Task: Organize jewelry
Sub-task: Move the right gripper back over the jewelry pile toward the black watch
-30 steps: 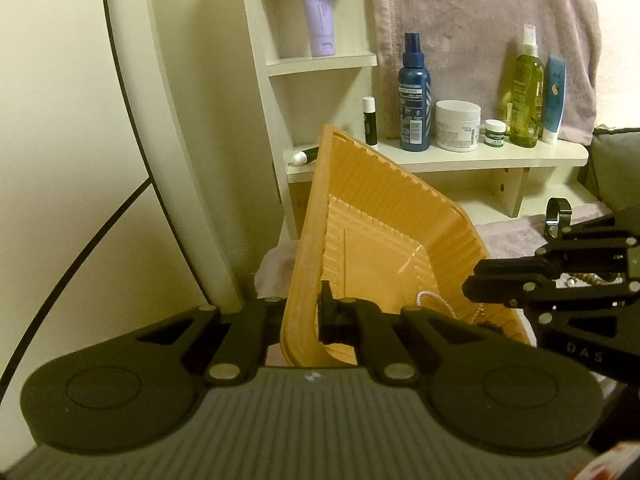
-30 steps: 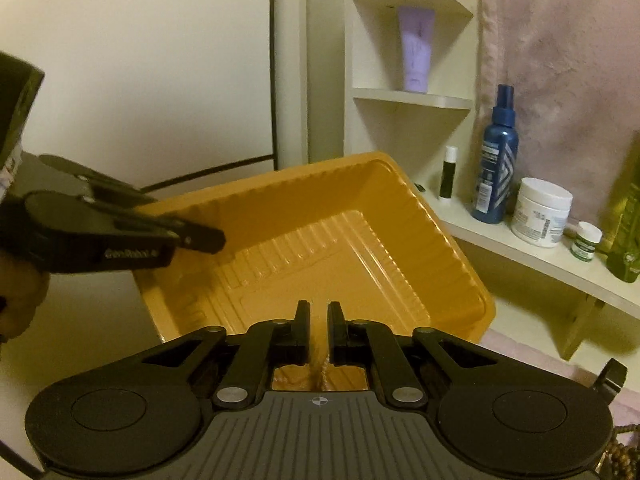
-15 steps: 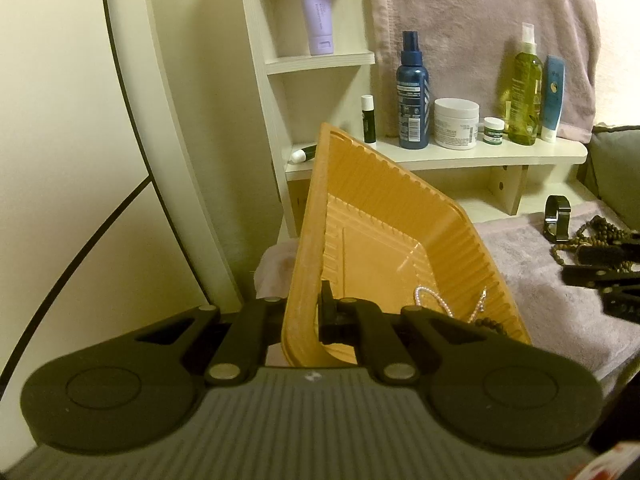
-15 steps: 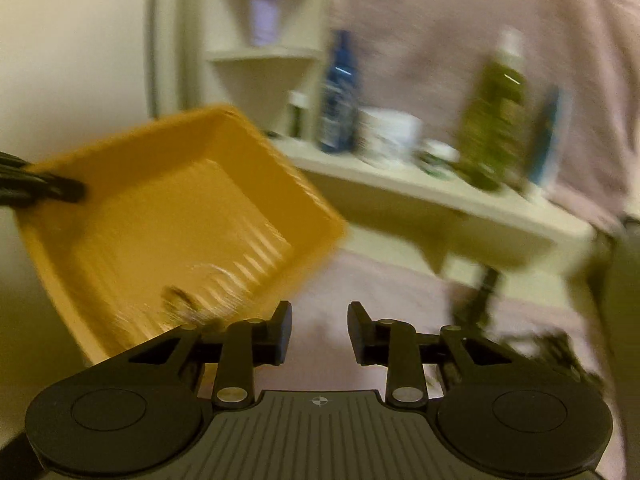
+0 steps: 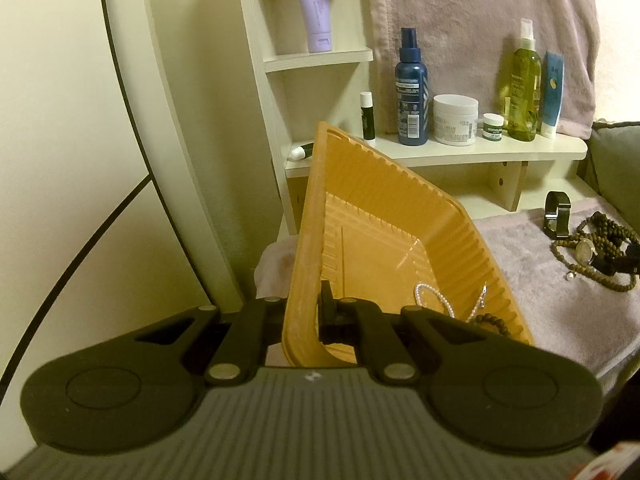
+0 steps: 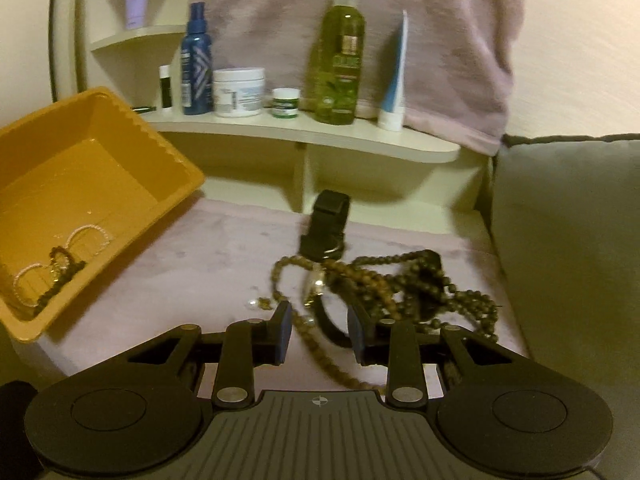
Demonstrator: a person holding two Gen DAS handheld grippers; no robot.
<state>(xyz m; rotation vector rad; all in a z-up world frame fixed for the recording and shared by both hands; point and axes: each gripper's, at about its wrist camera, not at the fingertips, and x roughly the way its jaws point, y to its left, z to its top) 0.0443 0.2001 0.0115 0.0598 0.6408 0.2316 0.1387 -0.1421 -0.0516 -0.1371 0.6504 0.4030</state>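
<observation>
Left wrist: left tool (image 5: 308, 312) clamps orange tray (image 5: 376, 216) rim | right tool (image 6: 318, 330) part-open over bead necklaces (image 6: 400, 284).

Your bead tangle (image 6: 400, 284): motion-blurred, strands indistinguishable; orange tray (image 6: 80, 184) cut off at 9 o'clock edge.

The tray (image 5: 384, 216) sits tilted at the left end of the towel-covered surface (image 6: 224, 264), its near wall pinched by the left gripper (image 5: 316, 312). Inside it, at the low corner, lie a pearl strand (image 5: 434, 298) and a small beaded bracelet (image 5: 494, 320). Toward the right end of the surface lies a tangle of bead necklaces (image 6: 400, 280) with a watch (image 6: 326, 220) just behind it. The right gripper (image 6: 318, 332) stands over the near edge of the tangle. Behind everything, a shelf (image 6: 320, 138) carries bottles, jars and tubes in a row
</observation>
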